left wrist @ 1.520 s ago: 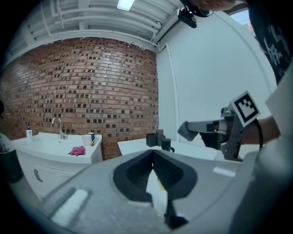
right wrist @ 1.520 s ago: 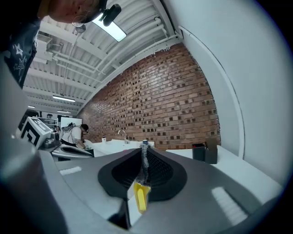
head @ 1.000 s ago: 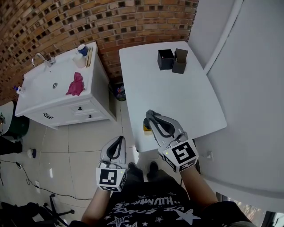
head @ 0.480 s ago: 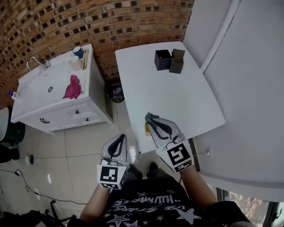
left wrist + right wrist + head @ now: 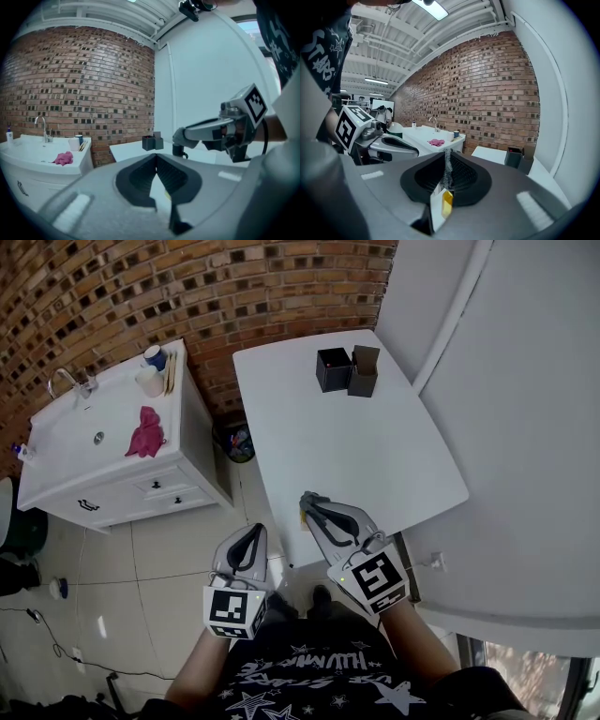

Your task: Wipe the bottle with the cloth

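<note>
The bottle [image 5: 9, 137] stands upright at the far left end of the sink counter [image 5: 56, 470], near the faucet [image 5: 67, 381]. The pink cloth [image 5: 145, 432] lies bunched beside the basin, where it lay a second ago. Neither is touched. The left gripper [image 5: 254, 530] hovers over the floor [image 5: 169, 559], its fingers clenched on nothing, as before. The right gripper [image 5: 306, 501], fingers likewise clenched and empty, is at the near edge of the square counter [image 5: 375, 456]. It now sits slightly lower and further left in the head view. Two dark boxes [image 5: 347, 369] stand unmoved at that counter's far side.
</note>
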Tool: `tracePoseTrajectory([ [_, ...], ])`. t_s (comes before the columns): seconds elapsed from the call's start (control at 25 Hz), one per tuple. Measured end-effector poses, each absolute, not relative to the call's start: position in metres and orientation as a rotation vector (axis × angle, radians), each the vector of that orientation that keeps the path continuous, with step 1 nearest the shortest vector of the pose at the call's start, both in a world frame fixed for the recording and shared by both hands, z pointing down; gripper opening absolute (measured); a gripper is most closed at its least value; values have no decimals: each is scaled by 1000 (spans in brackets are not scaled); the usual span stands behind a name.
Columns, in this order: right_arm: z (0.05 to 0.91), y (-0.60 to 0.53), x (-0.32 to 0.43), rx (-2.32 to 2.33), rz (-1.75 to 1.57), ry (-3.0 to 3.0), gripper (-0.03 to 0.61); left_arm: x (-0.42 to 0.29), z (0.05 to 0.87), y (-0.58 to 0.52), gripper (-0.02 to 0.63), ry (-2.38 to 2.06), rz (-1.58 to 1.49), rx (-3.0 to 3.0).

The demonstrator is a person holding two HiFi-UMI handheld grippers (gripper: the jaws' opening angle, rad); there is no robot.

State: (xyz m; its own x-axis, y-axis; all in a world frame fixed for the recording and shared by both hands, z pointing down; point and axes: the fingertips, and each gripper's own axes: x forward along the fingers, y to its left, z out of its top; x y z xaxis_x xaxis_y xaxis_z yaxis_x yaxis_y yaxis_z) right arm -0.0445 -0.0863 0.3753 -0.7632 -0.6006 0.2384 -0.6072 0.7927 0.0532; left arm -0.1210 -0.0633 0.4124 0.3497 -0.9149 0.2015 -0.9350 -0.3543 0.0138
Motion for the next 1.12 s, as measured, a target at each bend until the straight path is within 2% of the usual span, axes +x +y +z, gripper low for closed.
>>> tracePoseTrajectory([
  [0.12, 367, -84, -42, 961, 47, -2778, 37, -121, 411, -65, 5, -1704, 243, 2483],
  [0.32, 338, -61, -36, 948, -182, -2891, 37, -126, 408, -68, 5, -1730, 233, 2469],
  [0.56, 382, -19, -47, 614, -205, -2844, 37, -129, 415, -76, 5, -1735, 262, 2446],
  [1.12, 446, -48, -43, 534, -203, -2733, 37, -121, 424, -92, 5, -1711, 315, 2444],
])
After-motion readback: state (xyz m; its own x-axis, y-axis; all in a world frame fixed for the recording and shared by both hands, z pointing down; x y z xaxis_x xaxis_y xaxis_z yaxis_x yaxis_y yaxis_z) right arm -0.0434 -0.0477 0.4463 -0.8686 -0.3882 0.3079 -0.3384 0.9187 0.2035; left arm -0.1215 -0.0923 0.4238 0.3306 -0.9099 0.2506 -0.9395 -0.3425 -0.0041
